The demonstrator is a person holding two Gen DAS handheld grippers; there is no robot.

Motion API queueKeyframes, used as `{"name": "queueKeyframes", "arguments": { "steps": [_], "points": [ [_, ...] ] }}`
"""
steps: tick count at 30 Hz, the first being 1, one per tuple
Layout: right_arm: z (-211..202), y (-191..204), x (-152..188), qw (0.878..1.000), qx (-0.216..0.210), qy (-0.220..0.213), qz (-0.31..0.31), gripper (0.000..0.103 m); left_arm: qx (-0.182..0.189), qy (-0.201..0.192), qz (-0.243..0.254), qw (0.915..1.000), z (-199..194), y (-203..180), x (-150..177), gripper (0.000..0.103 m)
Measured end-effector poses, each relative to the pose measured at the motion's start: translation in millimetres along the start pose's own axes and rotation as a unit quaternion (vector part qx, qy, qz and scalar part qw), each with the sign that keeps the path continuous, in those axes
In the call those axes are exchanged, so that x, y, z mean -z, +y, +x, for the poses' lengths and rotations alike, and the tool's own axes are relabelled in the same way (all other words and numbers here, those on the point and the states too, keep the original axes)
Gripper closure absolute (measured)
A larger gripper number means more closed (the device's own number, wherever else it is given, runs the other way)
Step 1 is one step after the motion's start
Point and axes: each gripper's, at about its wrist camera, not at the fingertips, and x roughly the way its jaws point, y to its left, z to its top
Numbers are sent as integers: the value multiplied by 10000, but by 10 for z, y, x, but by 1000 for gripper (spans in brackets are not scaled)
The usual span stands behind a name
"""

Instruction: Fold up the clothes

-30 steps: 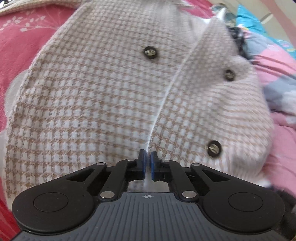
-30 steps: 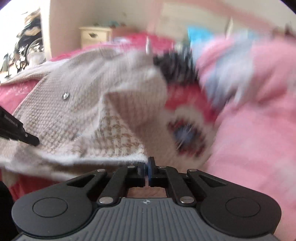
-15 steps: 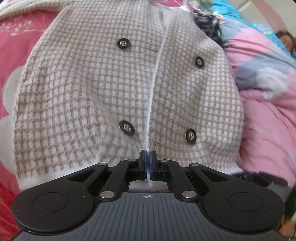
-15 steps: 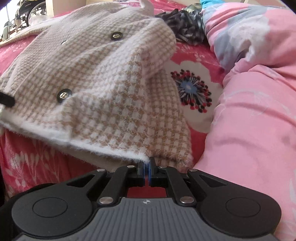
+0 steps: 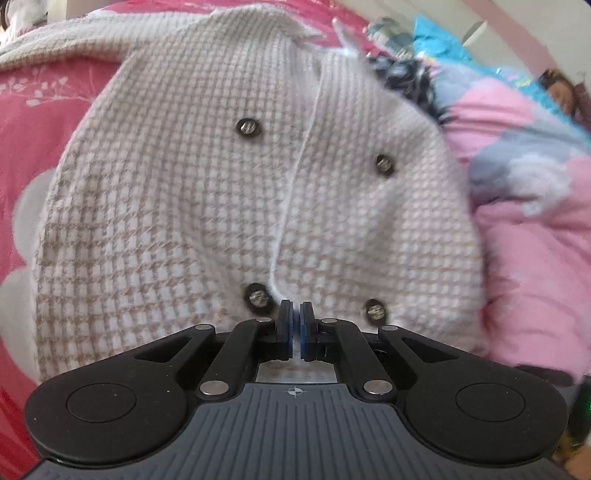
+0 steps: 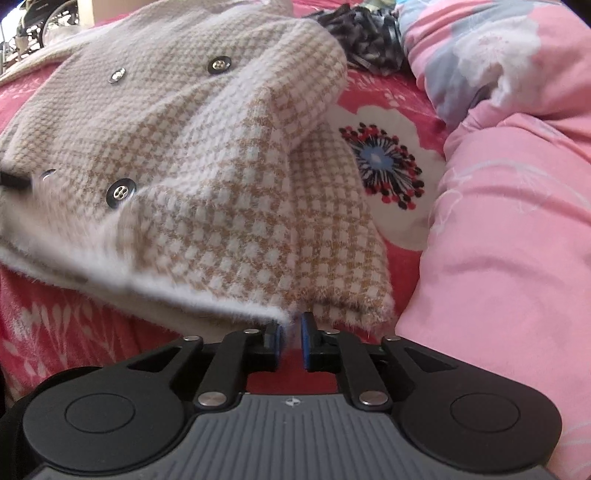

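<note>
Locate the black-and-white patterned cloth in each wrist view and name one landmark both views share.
Left wrist: black-and-white patterned cloth, upper right, blurred, behind the houndstooth jacket.
Right wrist: top centre, beyond the jacket's far edge, beside the pink quilt.
Shared landmark: the jacket's dark buttons.

Soft daylight fills both of my views, with no hard shadows and no glare. My left view is smeared by motion: the checked cardigan (image 5: 229, 192) loses its pattern toward 12 o'clock, and the pink quilt (image 5: 535, 258) at 3 o'clock is a blur. My right view is sharper; only the white hem (image 6: 110, 273) at 9 o'clock is fuzzy. The brightest patch sits at 11 o'clock there. The fisheye bends everything near the edges, and the corners go dark.
</note>
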Motion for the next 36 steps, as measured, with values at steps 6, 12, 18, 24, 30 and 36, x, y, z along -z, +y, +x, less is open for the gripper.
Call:
{"name": "queueKeyframes", "arguments": {
  "steps": [6, 12, 18, 24, 30, 36],
  "points": [
    [-515, 19, 53, 9990, -155, -316, -269, 69, 51, 241, 220, 9995, -55, 209, 139, 80],
    [-1022, 401, -71, 9800, -854, -1296, -1247, 69, -637, -26, 918, 9937, -499, 514, 224, 72],
    [-881, 1308, -331, 9292, -1916, -1637, -2705, 69, -1281, -229, 3469, 9288, -513, 246, 539, 68],
    [-327, 2078, -359, 8964, -2008, -1192, -3768, 78, -979, -32, 4345, 8953, -271, 207, 660, 70],
    [-147, 2136, -446, 9069, -2035, -972, -3560, 92, -950, 204, 4098, 9070, -135, 448, 551, 92],
    [-233, 2054, -478, 8990, -2408, -718, -3587, 97, -692, 201, 3990, 9141, -276, 566, 494, 103]
  ]
}}
